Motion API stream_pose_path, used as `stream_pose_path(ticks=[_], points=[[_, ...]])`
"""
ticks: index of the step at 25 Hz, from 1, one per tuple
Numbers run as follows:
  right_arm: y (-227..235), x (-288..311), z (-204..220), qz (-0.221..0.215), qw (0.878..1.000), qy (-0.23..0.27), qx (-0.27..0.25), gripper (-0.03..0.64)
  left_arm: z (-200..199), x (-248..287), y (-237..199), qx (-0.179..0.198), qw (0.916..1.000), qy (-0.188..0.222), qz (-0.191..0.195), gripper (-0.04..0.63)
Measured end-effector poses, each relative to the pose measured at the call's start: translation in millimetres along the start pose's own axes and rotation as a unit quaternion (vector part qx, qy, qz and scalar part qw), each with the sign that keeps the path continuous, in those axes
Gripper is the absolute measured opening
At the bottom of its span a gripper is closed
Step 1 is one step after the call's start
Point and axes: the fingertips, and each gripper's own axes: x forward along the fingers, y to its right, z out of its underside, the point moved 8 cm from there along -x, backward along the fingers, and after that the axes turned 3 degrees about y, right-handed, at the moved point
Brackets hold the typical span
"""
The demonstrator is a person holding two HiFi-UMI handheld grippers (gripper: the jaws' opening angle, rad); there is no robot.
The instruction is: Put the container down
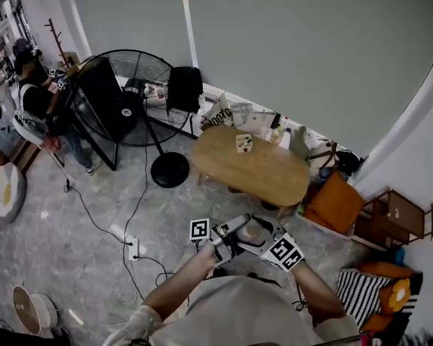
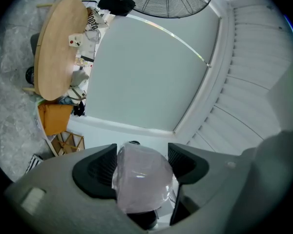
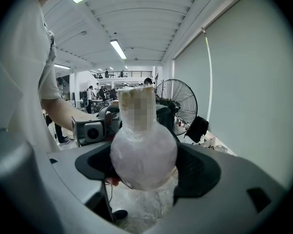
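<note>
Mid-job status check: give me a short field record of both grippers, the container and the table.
left gripper: shut on container
right gripper: shut on container
container: translucent, rounded, held in the air between both grippers, over the floor
table: oval, wooden, ahead of the grippers, not under the container, mostly bare
box: small, on the table near its far edge
task state: container not yet put down
</note>
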Motion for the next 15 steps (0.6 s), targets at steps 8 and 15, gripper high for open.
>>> stream_pose_path(ticks=[8, 15], points=[[-9.0, 17.4, -2.0, 0.012, 1.000, -0.002, 0.004, 0.387, -9.7, -15.2, 5.1, -0.004, 0.9999, -0.012, -0.009, 0.324], [0.7, 25.2, -2.7, 0.011, 1.000, -0.001, 0.008, 0.387, -21.4, -11.8, 3.6, -0.006, 0.9999, -0.011, -0.011, 0.324]])
